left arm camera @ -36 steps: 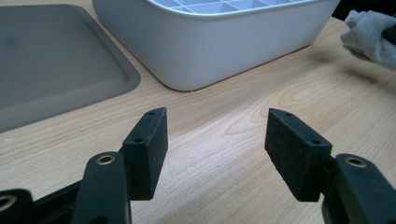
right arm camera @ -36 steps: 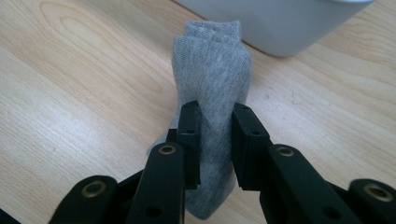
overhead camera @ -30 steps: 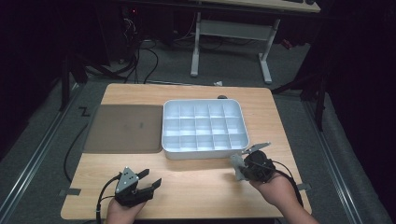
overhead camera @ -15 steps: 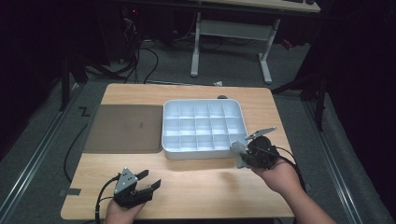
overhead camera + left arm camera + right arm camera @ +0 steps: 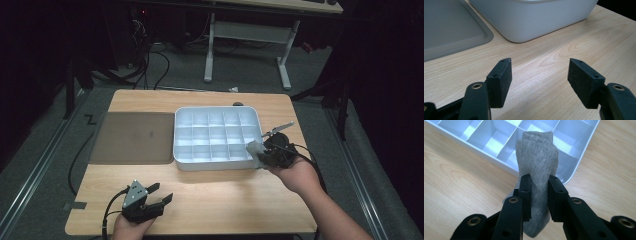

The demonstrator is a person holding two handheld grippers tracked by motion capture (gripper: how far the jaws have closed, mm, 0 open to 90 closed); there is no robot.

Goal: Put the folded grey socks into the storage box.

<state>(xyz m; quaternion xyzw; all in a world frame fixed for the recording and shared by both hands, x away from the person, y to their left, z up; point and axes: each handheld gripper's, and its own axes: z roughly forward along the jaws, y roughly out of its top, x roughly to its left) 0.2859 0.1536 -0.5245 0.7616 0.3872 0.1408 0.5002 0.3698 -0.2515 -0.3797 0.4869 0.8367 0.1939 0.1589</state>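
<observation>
The right gripper [image 5: 539,195] is pinching a rolled grey sock [image 5: 536,157] just above the near right corner of the white divided tray [image 5: 216,162]; it is best lowered squarely into one compartment before releasing. The left gripper [image 5: 539,80] is resting open, well short of the tray

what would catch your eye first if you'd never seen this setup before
First, the rolled grey sock pinched in the right hand-held gripper, held above the near right corner of the white compartment tray. That tray sits mid-table with its cells all bare, a flat grey mat alongside on its left. The left hand-held gripper waits open over the wooden table near the front edge.
</observation>
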